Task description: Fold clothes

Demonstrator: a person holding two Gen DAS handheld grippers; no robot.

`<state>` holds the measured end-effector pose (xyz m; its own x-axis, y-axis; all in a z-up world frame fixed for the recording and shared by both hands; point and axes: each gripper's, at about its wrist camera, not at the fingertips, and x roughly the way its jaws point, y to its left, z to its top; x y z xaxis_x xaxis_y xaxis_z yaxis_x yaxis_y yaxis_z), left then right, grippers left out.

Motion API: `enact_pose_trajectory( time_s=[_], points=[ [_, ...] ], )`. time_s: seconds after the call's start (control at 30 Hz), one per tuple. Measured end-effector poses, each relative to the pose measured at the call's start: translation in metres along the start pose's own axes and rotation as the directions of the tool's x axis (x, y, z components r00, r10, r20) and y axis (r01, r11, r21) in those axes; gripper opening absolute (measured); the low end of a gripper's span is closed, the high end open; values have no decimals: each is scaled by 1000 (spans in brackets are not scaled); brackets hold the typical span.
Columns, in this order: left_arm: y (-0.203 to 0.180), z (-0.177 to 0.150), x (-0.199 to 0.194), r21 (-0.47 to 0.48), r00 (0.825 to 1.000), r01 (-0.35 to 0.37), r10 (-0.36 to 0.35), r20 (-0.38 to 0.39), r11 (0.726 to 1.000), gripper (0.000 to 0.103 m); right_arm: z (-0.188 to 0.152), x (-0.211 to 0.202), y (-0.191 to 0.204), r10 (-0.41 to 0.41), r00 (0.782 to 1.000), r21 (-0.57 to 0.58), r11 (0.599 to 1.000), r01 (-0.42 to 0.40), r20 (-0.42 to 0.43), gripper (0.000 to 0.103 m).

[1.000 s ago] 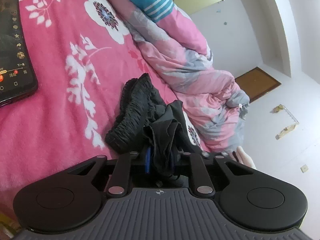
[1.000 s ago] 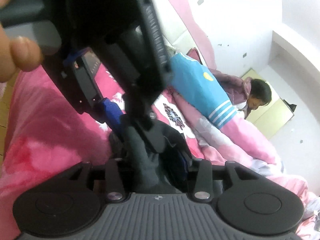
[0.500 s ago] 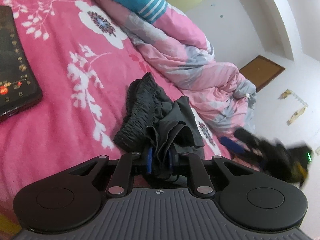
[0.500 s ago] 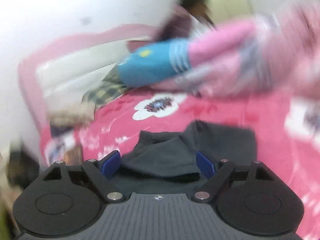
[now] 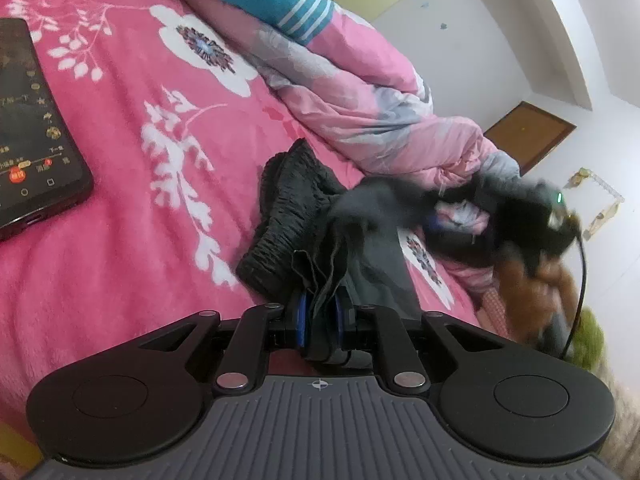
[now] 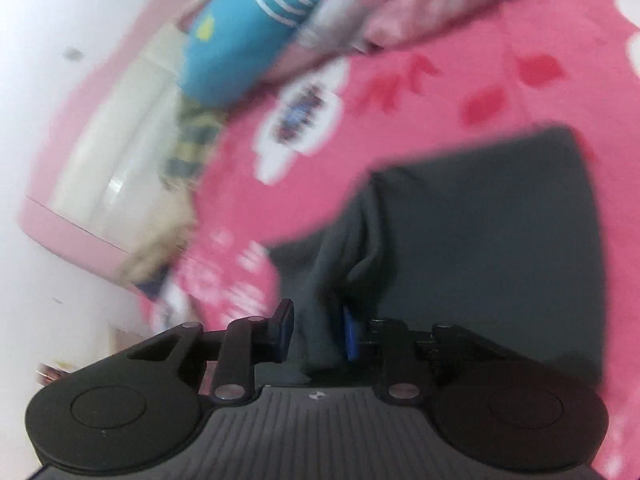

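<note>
Pinched in both the left gripper (image 5: pixel 319 322) and the right gripper (image 6: pixel 316 332), the dark garment (image 5: pixel 360 240) is held over the bed (image 5: pixel 120 260) beside its edge; edges should be kept level and taut.

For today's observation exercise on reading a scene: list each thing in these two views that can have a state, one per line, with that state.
Left gripper: shut on the dark garment.
Right gripper: closed on a fold of the dark garment.
Dark garment: bunched, partly lifted, held by both grippers.
Phone: screen lit, lying flat on the pink blanket.
Quilt: rumpled along the bed's far side.
</note>
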<state>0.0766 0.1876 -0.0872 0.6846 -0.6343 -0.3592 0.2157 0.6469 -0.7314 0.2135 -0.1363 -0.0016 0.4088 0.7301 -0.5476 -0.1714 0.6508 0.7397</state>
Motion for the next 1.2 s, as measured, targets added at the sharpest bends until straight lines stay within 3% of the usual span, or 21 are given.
enact_pose_trajectory(
  time_s=[0.1, 0.13, 0.2, 0.33, 0.43, 0.53, 0.67, 0.8, 0.93, 1.03, 1.1, 1.2],
  points=[
    [2, 0, 1, -11, 1000, 5, -5, -6, 1000, 12, 25, 14, 26, 67, 998, -38, 997, -67, 15, 33],
    [2, 0, 1, -11, 1000, 4, -4, -7, 1000, 12, 31, 20, 34, 68, 997, -57, 996, -66, 25, 46],
    [1, 0, 1, -7, 1000, 3, -3, -8, 1000, 12, 39, 29, 46, 71, 996, -84, 994, -66, 54, 55],
    [3, 0, 1, -13, 1000, 12, -12, -10, 1000, 12, 37, 20, 44, 100, 989, -57, 994, -95, 109, 56],
    [6, 1, 2, -34, 1000, 26, -26, -17, 999, 12, 19, -9, 33, 68, 982, -41, 997, -62, 174, 56],
    [8, 2, 3, -56, 999, 40, -42, -25, 998, 13, -12, -52, 18, -4, 961, -43, 999, 17, 276, 61],
    [9, 3, 4, -83, 997, 62, -65, -35, 995, 28, -65, -109, -12, -131, 914, 44, 991, 124, 385, 65],
    [3, 2, 3, -71, 996, 72, -75, -41, 995, 43, -94, -121, -21, -169, 898, 56, 985, 160, 407, 65],
    [-5, 0, 2, -49, 999, 30, -32, -43, 998, 45, -122, -132, -30, -202, 881, 62, 979, 195, 427, 65],
    [-13, 0, -11, -5, 998, -66, 66, 18, 998, 45, -142, -139, -36, -227, 868, 67, 973, 220, 442, 64],
    [-26, -3, -25, 72, 984, -157, 150, 93, 985, 45, -156, -144, -40, -243, 858, 71, 969, 237, 452, 62],
    [-55, -13, -42, 224, 964, -231, 192, 185, 947, 45, -172, -149, -44, -257, 848, 67, 964, 256, 464, 61]
  ],
)
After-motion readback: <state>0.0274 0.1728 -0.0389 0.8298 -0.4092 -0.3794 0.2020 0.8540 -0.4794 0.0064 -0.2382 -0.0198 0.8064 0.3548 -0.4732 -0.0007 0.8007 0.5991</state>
